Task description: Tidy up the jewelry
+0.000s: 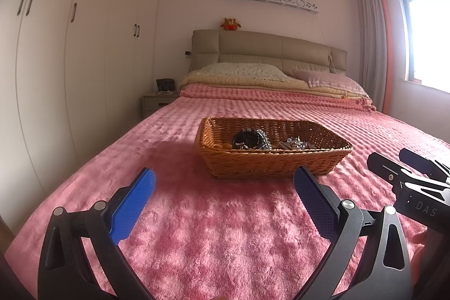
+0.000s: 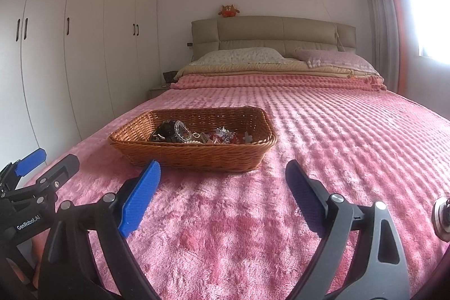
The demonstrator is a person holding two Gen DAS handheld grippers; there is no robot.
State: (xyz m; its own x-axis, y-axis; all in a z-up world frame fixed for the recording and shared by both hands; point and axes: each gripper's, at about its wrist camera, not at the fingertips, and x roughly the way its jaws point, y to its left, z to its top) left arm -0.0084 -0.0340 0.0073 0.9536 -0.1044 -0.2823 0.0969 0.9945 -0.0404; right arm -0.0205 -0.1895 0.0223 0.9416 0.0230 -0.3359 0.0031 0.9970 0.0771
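1 wicker basket (image 2: 197,156) | jewelry (image 2: 194,132) tangled inside | pink blanket (image 2: 309,145)

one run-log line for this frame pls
left gripper: open, empty | right gripper: open, empty | brown woven wicker basket: on pink plush bedspread, jewelry pile inside, untouched

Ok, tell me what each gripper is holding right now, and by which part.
Nothing is held. The left gripper and right gripper both have open, empty jaws over the pink blanket, short of the wicker basket.

Basket (image 2: 197,156) woven wicker, glossy; blanket (image 2: 309,159) plush fleece; jewelry (image 2: 182,131) seemingly shiny metal, beads.
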